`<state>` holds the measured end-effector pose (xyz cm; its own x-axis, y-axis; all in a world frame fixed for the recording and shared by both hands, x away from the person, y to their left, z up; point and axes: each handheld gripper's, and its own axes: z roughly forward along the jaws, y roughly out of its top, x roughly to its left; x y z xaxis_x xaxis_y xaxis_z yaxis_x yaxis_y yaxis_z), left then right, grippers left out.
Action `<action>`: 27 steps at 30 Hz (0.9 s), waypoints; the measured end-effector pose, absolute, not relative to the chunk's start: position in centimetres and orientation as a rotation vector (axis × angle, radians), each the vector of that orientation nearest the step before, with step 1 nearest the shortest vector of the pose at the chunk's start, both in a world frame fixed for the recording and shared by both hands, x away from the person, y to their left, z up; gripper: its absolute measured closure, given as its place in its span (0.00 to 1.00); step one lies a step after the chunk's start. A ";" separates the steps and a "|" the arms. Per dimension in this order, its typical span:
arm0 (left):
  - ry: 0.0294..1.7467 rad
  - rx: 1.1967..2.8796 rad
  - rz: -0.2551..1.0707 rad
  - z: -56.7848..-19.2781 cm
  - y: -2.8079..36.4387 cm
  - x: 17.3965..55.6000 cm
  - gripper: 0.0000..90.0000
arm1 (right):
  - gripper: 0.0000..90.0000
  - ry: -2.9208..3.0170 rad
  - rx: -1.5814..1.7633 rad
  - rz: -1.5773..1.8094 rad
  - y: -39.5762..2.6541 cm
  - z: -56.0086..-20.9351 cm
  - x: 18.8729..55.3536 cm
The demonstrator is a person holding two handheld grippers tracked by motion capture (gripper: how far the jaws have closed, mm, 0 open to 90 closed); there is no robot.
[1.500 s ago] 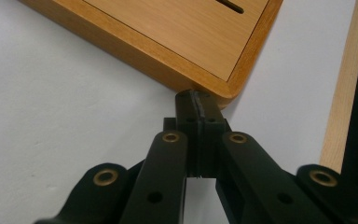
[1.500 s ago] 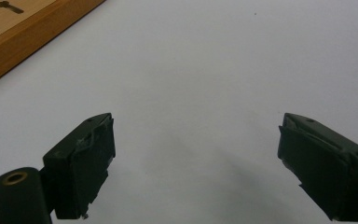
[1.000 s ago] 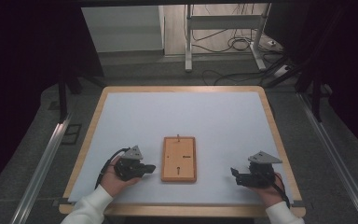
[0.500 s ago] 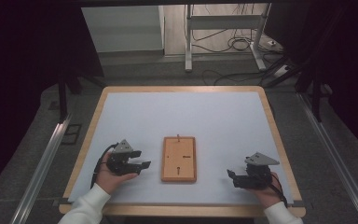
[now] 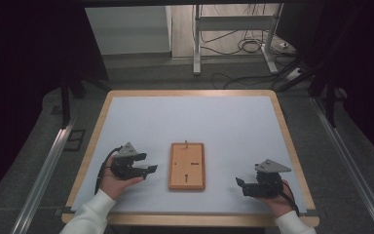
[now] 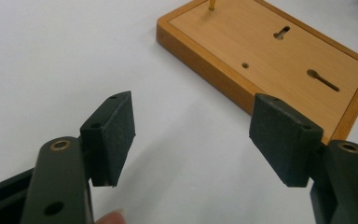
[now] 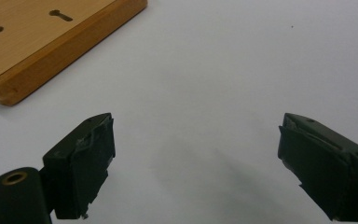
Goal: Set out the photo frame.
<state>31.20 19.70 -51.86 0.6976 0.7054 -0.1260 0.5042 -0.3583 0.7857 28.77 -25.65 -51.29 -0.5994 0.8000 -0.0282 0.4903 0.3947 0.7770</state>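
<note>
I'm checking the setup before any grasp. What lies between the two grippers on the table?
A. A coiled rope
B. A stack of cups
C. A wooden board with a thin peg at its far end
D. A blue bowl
C: the wooden board lies flat between the left gripper and right gripper, a thin peg upright at its far end.

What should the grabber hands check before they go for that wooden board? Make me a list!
1. Left gripper jaws open, nothing between them: ok. They have just been opening.
2. Right gripper jaws open and empty: ok.
3. Wooden board lies flat on the table, between the two grippers: ok.
4. Small peg stands at the board's far end: ok.
5. Either gripper touching the board: not ok, both are apart from it.
6. What the keyhole slots in the board are for: cannot tell.
</note>
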 end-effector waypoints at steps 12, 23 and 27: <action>0.864 2.003 0.302 -50.0 18.4 32.6 0.28 | 0.13 2.264 1.087 1.114 -25.4 -51.1 28.6; 0.796 2.032 0.261 -49.1 16.3 33.8 0.27 | 0.14 2.314 1.030 1.126 -23.5 -51.4 27.8; 0.778 2.027 0.244 -48.8 15.5 34.7 0.27 | 0.15 2.330 0.967 1.136 -22.7 -51.4 27.6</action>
<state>34.71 15.53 -48.84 0.7805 0.6120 -0.1275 0.4292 -0.3762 0.8212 27.55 -22.71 -51.35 -0.6947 0.7186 -0.0310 0.4181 0.4385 0.7956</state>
